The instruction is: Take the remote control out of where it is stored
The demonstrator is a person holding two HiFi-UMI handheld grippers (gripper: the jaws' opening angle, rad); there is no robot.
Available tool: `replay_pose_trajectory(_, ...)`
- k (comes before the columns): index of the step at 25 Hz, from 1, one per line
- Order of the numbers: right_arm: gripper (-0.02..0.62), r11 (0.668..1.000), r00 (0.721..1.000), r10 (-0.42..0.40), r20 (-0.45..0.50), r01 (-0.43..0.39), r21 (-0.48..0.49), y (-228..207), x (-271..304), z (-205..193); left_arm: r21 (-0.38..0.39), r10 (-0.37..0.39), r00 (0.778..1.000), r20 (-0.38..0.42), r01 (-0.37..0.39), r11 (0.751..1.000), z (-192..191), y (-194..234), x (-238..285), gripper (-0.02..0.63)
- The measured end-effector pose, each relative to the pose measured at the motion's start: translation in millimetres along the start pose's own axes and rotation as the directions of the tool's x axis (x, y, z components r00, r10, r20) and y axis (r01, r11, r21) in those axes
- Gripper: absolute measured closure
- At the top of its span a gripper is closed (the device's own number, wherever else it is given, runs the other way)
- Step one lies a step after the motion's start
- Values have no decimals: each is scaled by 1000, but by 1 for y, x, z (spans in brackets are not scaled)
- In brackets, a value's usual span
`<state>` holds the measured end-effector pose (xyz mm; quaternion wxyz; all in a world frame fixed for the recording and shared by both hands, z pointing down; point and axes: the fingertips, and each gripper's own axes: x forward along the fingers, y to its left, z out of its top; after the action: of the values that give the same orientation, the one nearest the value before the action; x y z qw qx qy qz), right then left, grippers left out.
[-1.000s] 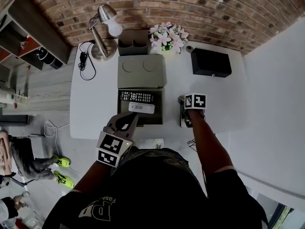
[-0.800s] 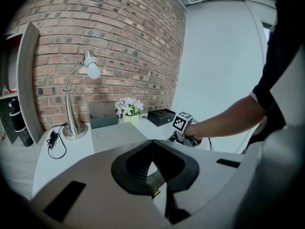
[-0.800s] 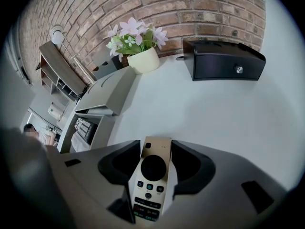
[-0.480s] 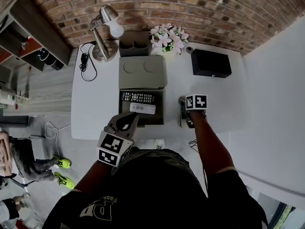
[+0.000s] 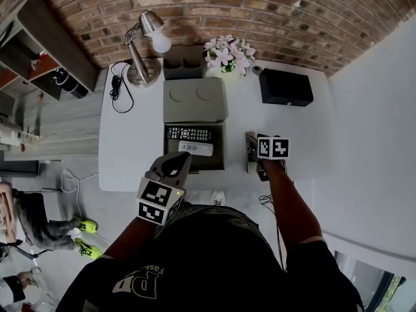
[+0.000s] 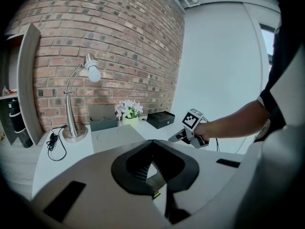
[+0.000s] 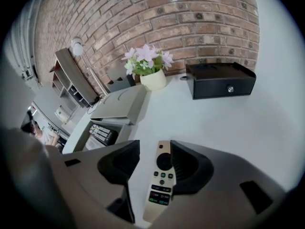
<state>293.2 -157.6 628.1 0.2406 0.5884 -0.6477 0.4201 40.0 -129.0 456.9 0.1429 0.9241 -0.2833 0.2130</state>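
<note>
Right claw [image 7: 153,149]: jaws wide apart and pointing down at the white tabletop [image 5: 130,148], to the right of the storage box.
Slim beige remote control [image 7: 161,185]: out of the box. It lies flat on the tabletop between the right claw's 2 jaws, button side up and closer to the right jaw.
Left claw [image 6: 152,144]: jaws together, held at the near edge of the box.
Grey rectangular storage box [image 5: 222,149]: open in the middle of the tabletop, with its flat grey lid [image 5: 194,99] lying just beyond it.
Inside the box: 2 more remotes, a long black remote [image 5: 187,133] on the far side and a white remote [image 5: 195,148] nearer.
Far edge: a silver desk lamp [image 5: 144,44] at the left with a black cable [image 5: 117,86] beside it, and pink and white flowers in a pot [image 5: 226,51] in the middle.
Far right: a black case [image 5: 286,86].
</note>
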Motion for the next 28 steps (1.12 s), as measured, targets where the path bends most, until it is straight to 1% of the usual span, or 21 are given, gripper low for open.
replay_pose_trajectory(3,396,997,993,82,86,-82,-6,29,-19,6,2,4,1000,12,-4,1000,3,0,-1,598)
replay_pose_trajectory(7,403,981,961,195,196,-194,-23,70,-48,13,4,2,1000,22,-2,1000,4,0,-3,598)
replay_pose_trajectory(11,475,963,928,269,258,-262,-61,108,-72,20,-21,16,999,40,-15,1000,4,8,-8,598)
replay_pose_trajectory(13,544,956,915,295,277,-282,-86,125,-82,22,-27,27,999,41,-26,999,2,13,-11,598)
replay_pose_trajectory(14,578,951,909,308,280,-290,-105,133,-85,21,-27,33,999,38,-32,999,1,15,-13,599)
replay_pose_trajectory(15,588,946,906,321,277,-296,-129,141,-87,20,-29,38,999,34,-37,999,-1,17,-15,599)
replay_pose_trajectory(18,589,931,901,350,256,-305,-200,161,-89,13,-48,48,999,23,-47,998,-7,25,-21,599)
replay_pose_trajectory(22,589,916,904,368,216,-313,-251,181,-79,1,-74,64,998,6,-64,995,-20,37,-28,598)
replay_pose_trajectory(28,589,903,907,375,190,-311,-296,198,-72,-1,-49,79,997,-6,-79,996,-27,46,-35,600)
